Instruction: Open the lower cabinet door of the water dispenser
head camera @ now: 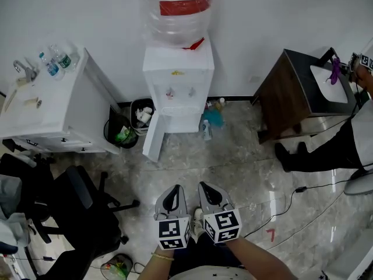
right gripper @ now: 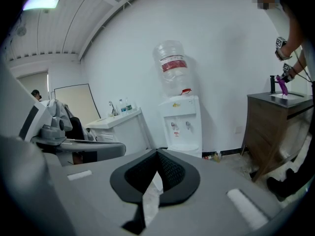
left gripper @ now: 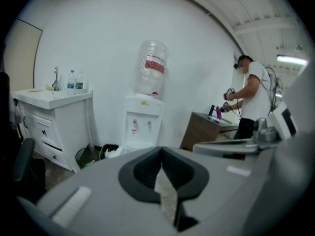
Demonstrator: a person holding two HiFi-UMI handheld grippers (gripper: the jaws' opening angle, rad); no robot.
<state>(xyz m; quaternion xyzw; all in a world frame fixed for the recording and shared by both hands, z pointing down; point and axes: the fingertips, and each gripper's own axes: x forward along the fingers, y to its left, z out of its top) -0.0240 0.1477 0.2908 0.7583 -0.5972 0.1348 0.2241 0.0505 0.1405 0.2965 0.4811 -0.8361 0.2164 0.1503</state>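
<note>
The white water dispenser [head camera: 178, 80] stands against the far wall with a clear bottle on top. Its lower cabinet door [head camera: 152, 140] stands swung out to the left. My left gripper [head camera: 174, 188] and right gripper [head camera: 203, 185] hang side by side over the floor, well short of the dispenser. Both are shut with nothing between the jaws. In the left gripper view the dispenser [left gripper: 142, 122] shows beyond the closed left gripper [left gripper: 160, 149], which hides its lower part. The right gripper view shows the dispenser [right gripper: 182, 123] above the closed right gripper [right gripper: 157, 152].
A white sink cabinet [head camera: 52, 107] with water bottles [head camera: 56, 62] stands at left, two waste bins [head camera: 131, 124] beside it. A black office chair [head camera: 78, 206] is near left. At right are a brown sink cabinet [head camera: 291, 95], a person [head camera: 341, 147] and a floor cable [head camera: 288, 206].
</note>
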